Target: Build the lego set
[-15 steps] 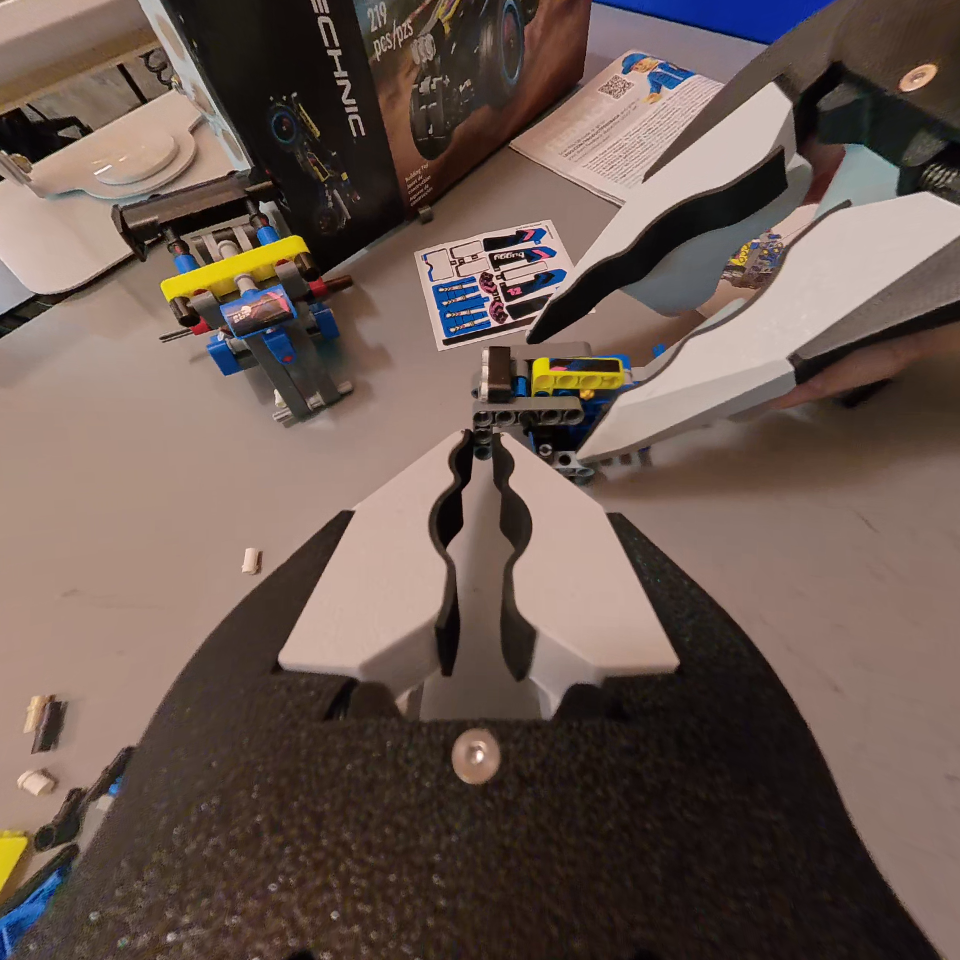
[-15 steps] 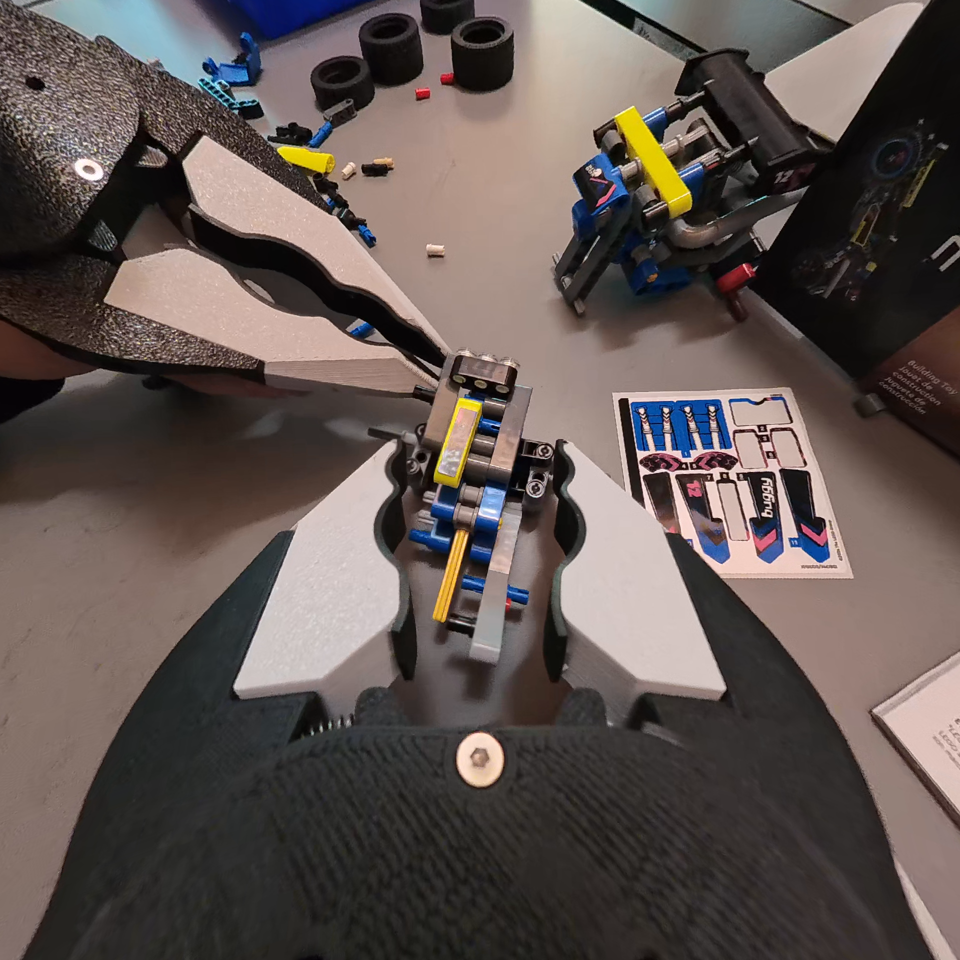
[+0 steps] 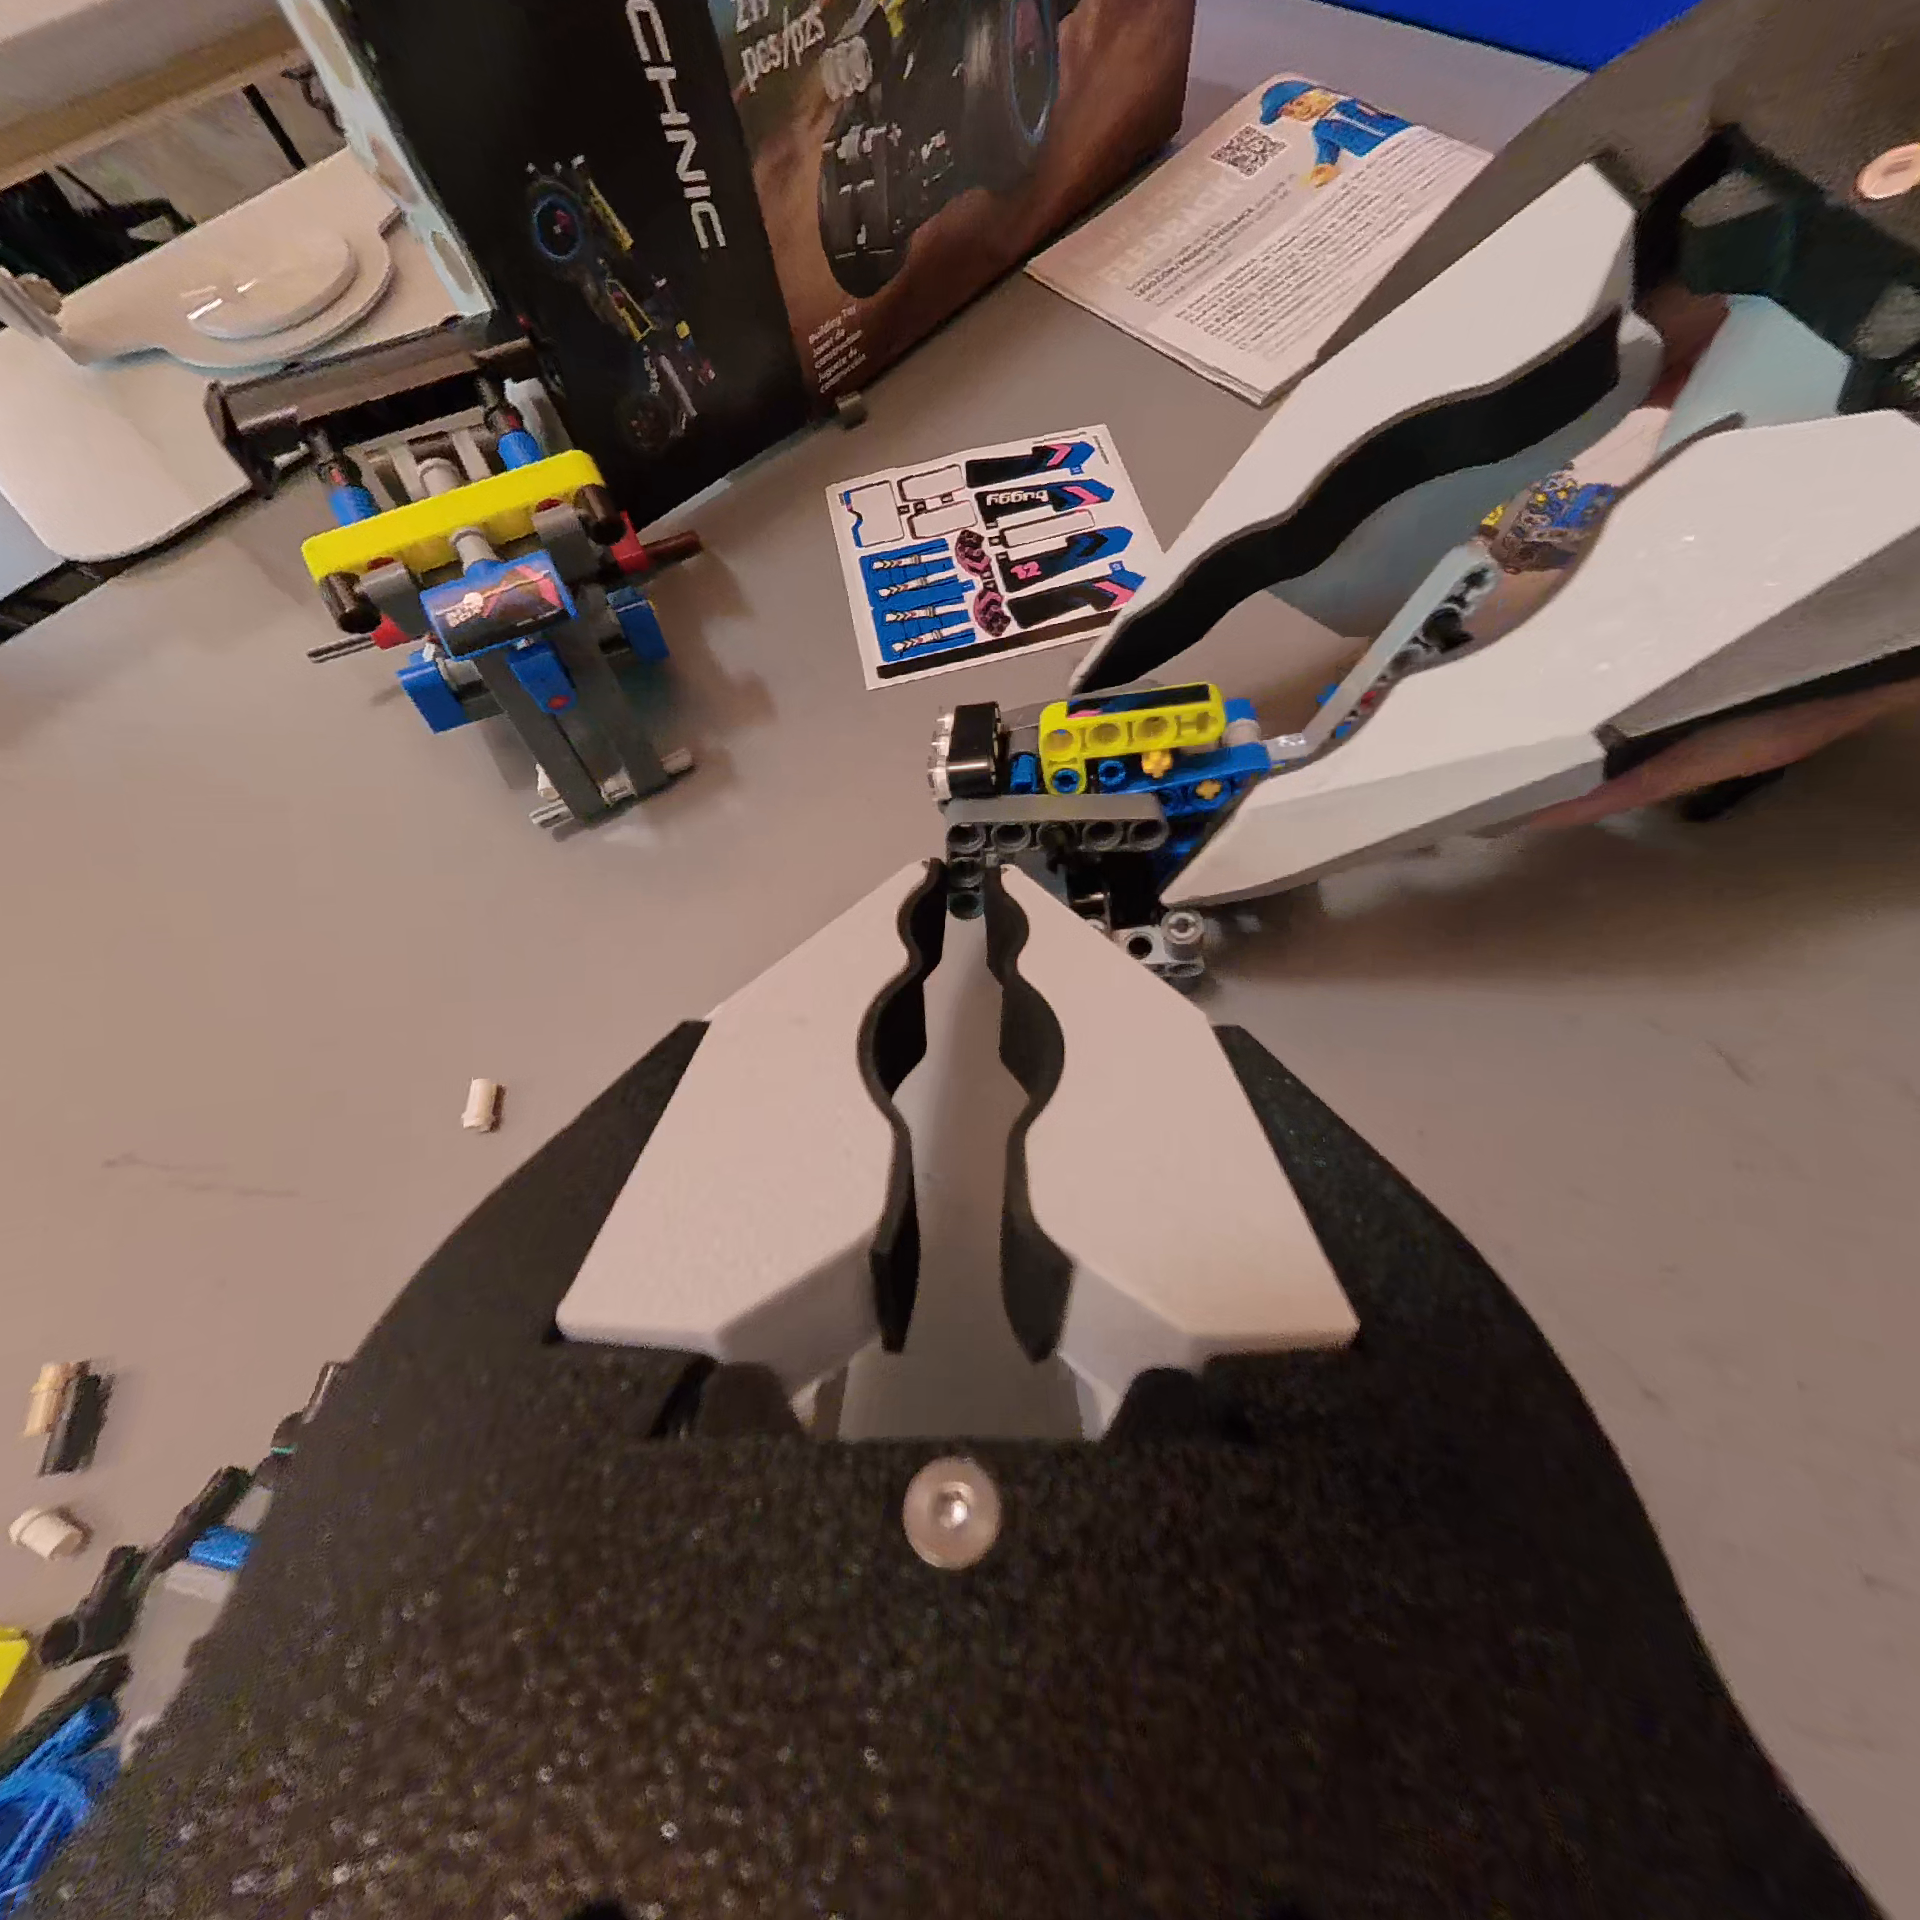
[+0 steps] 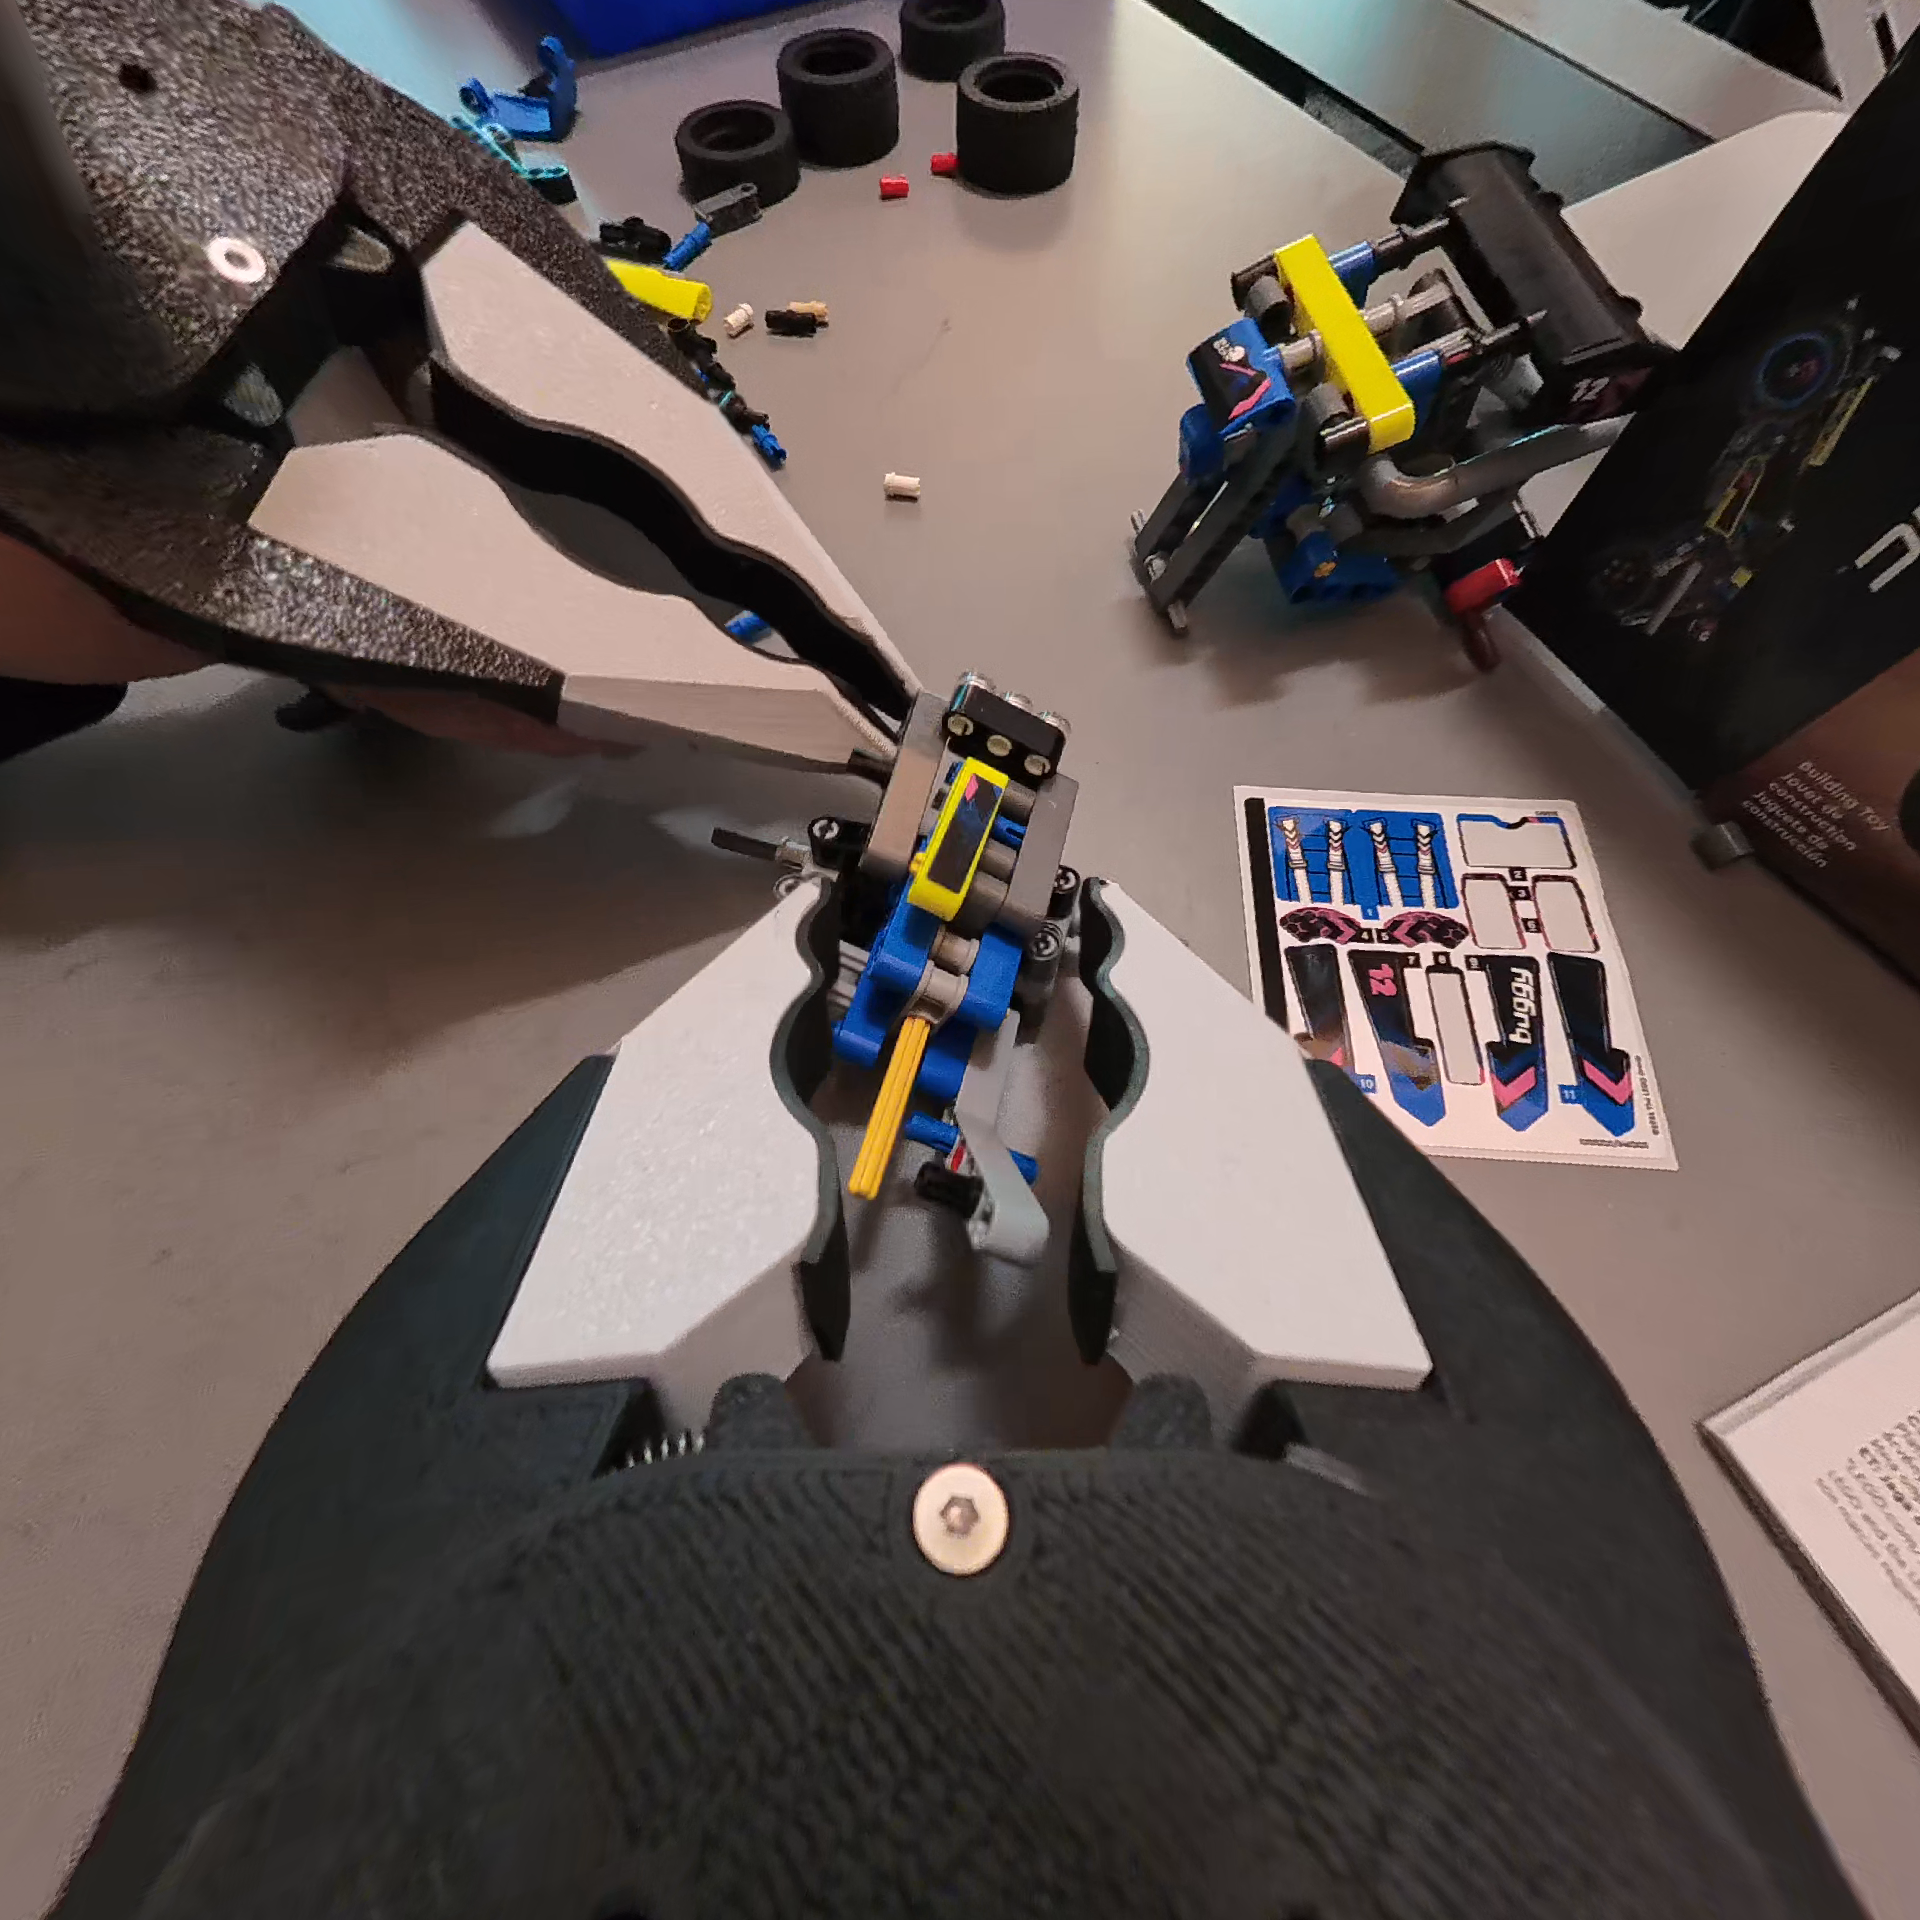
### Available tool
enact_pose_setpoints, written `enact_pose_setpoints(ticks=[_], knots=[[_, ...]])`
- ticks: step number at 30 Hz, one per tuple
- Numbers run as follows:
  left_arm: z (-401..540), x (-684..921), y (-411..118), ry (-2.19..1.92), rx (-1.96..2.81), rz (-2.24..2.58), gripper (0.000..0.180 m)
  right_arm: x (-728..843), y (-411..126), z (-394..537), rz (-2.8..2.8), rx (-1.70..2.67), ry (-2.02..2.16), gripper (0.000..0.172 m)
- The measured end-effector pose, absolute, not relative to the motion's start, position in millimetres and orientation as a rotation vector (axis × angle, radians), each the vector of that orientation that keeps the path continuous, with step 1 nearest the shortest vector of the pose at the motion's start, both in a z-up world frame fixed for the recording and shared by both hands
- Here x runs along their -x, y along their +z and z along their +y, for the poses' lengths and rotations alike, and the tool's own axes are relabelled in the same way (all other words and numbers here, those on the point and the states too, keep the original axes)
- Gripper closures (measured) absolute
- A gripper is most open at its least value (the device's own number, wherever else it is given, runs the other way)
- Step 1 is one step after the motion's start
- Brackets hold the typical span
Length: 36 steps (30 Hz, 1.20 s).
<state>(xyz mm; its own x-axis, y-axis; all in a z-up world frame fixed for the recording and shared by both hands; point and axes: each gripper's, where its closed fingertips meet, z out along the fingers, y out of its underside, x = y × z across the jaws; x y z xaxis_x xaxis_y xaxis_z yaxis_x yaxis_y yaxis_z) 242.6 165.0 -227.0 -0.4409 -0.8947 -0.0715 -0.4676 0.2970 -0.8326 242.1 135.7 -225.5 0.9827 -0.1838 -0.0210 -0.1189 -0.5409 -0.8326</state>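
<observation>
The model (image 4: 940,935) is pinched by the right tongs (image 4: 951,914); a grey beam (image 3: 966,878) is nipped by the left tongs (image 3: 966,883), and both grips are best kept steady

The grey table (image 3: 260,935) lies bare to the left of the left gripper (image 3: 966,883) and along the right side toward the near edge (image 3: 1558,1143) — open passage there. Ahead, the small brick assembly (image 3: 1101,769) and the right gripper (image 4: 951,914) closed about it block the middle. Behind stand the sticker sheet (image 3: 997,551), the second brick build (image 3: 478,582) and the tall dark box (image 3: 665,229) — a wall at the back. Loose pieces (image 4: 727,301) and black tyres (image 4: 831,94) clutter the left gripper's far side.
</observation>
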Motion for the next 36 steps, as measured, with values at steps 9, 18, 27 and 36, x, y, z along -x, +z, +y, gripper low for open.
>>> enact_pose_setpoints(ticks=[9,18,27,36], knots=[[162.4,-246.7,-226.3,-1.091,1.253,2.031,0.176,-243.3,-226.1,133.2,0.153,2.155,-0.086,0.131],[160.1,-251.5,-226.2,-1.137,1.286,2.042,0.177,-251.5,-221.4,124.0,0.208,2.112,-0.018,0.128],[161.5,-250.5,-226.6,-1.117,1.296,2.027,0.176,-258.9,-211.8,123.4,0.232,2.097,-0.019,0.116],[159.8,-250.5,-229.3,-1.113,1.313,2.043,0.176,-256.3,-218.0,131.7,0.258,2.129,0.042,0.111]])
